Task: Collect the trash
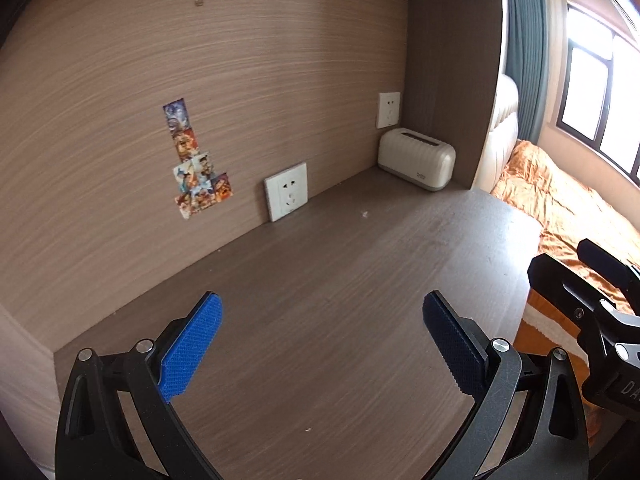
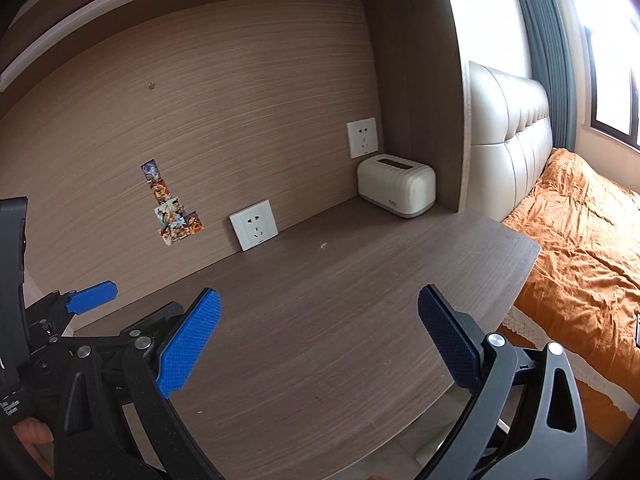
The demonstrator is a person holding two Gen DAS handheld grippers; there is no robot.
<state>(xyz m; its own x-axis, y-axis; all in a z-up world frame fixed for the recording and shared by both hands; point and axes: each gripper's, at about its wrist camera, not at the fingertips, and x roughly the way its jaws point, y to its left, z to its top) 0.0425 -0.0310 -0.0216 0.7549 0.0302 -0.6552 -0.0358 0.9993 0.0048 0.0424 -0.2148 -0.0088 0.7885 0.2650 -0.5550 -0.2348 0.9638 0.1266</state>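
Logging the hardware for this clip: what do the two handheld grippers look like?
Both look alike. The left gripper and right gripper have black curved frames with silver round bolts, and flat blue textured pads on the fingers. Partial white lettering shows on the black bodies. No cables or sleeves are visible.

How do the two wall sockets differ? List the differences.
The lower socket sits at desk level near the stickers; the upper socket is mounted higher, in the corner above the cream tissue box. The lower socket looks tilted; the upper socket looks more upright. Both are white, square, with nothing plugged in.
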